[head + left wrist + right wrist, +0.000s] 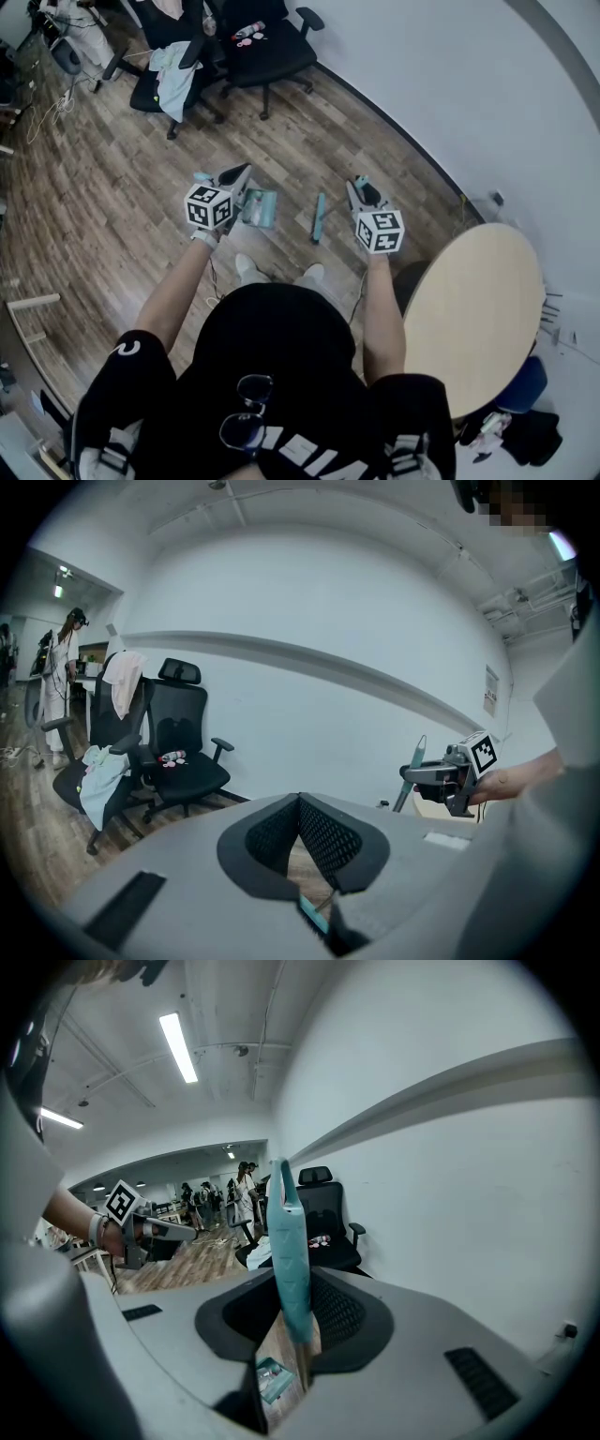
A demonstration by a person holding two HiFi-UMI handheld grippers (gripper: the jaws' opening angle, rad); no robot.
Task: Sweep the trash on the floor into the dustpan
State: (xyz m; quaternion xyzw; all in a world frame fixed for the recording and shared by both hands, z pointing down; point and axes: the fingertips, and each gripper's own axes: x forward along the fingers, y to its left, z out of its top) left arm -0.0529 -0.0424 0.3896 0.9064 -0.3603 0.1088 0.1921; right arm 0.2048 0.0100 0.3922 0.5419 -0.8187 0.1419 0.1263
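The right gripper is clenched on the teal plastic grip of the long-handled broom, which stands up between its jaws with a thin shaft running down below them. The left gripper has its jaws pressed together at the tips, and only a slim shaft and a sliver of teal show in the gap beneath, so I judge it to be gripping the shaft of the teal long-handled dustpan. That grip is not shown plainly.

To do the step well, the dustpan's lip should be set flat on the brown wood-plank floor and held firm by the left gripper. The broom should then be drawn toward it in short, low strokes, with the bristles kept down so nothing skips over the lip. A steep shaft angle would likely lift the lip and let scraps slide under.

The dustpan lies just ahead of the person's white shoes, on the left-shoe side. The broom's teal head lies ahead of the right shoe, near the dustpan but apart from it. No trash can be made out on the boards around the shoes, as it is too small to tell from the head view.
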